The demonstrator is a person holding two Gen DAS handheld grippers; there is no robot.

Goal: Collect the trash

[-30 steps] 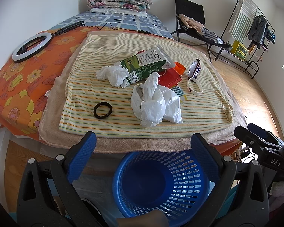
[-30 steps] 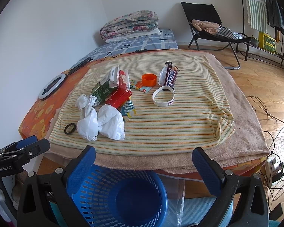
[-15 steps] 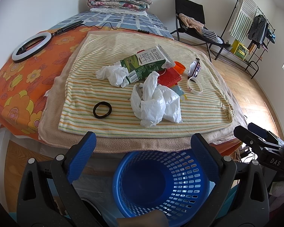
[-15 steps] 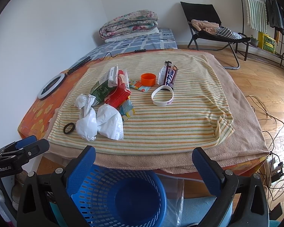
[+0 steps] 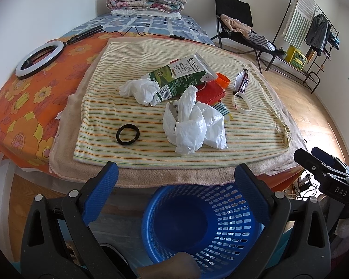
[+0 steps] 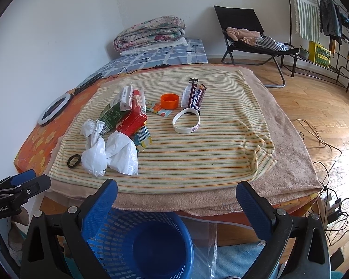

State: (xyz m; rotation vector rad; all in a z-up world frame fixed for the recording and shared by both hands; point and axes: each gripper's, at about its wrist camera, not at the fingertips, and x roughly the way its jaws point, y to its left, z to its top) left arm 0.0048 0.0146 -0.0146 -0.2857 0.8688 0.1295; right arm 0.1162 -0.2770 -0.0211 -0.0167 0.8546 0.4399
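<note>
Both my jaws spread wide, holding nothing: left gripper [image 5: 174, 181], right gripper [image 6: 175, 198], each hovering off the bed's near edge. Since a second ago almost nothing has shifted, only a slight drift of view; no trash collected yet, I judge.

Nearest, at 6 o'clock below me: blue basket [image 5: 204, 223], empty. Past the edge, on the striped towel [image 5: 100, 121]: black ring [image 5: 127, 134], then white bags [image 5: 193, 121]. Farther, the carton [image 5: 181, 76], lying flat, long axis running 8 to 2 o'clock, gabled top toward 2. Wristband [image 6: 186, 120] and candy bar [image 6: 196, 96] beyond.
</note>
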